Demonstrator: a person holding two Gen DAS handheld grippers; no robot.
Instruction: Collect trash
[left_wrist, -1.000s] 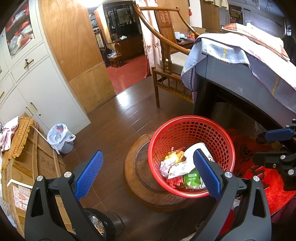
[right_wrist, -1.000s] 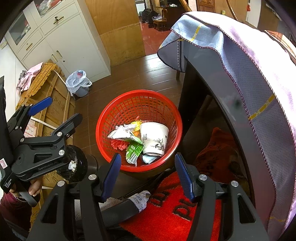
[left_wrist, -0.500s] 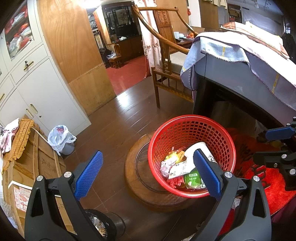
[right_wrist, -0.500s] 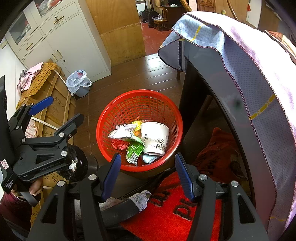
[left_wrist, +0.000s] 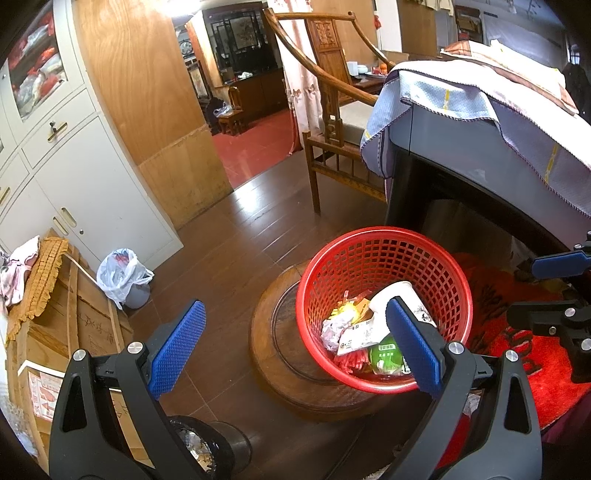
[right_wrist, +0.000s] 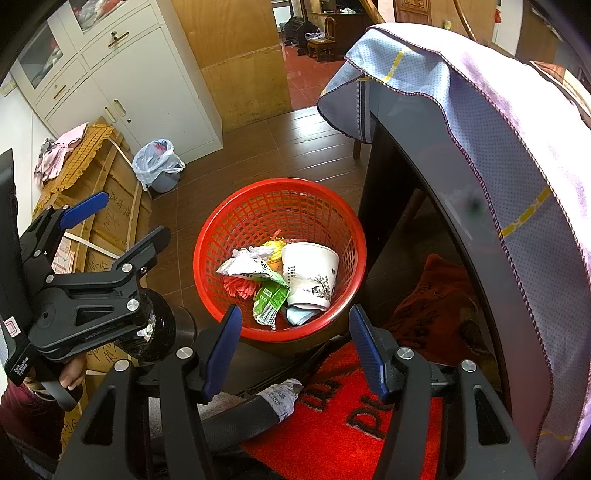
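1. A red mesh basket (right_wrist: 279, 254) sits at the centre of the right wrist view, on a round wooden stand (left_wrist: 284, 373) that shows at lower centre of the left wrist view, just beside a dark table (right_wrist: 436, 206) draped with a pale blue cloth (right_wrist: 491, 96).
2. The trash lies inside the basket: a white paper cup (right_wrist: 309, 273) on its side, a green wrapper (right_wrist: 269, 301) just left of it, a crumpled white packet (right_wrist: 245, 264) and red shreds (right_wrist: 238, 286) below that packet.
3. The right tool (right_wrist: 295, 349), at the bottom of its own view, stands about half open with nothing between its blue pads, poised above the basket's near rim and a red mat (right_wrist: 332, 424).
4. The left tool (left_wrist: 293, 345) stands wide open and empty at the bottom of its view; its right-hand pad overlaps the basket's trash in the picture.
5. A hand (right_wrist: 72, 373) grips the left tool's handle at lower left of the right wrist view.
6. A small bin lined with a plastic bag (right_wrist: 157, 164) stands at upper left, by a white cabinet (right_wrist: 122, 74).
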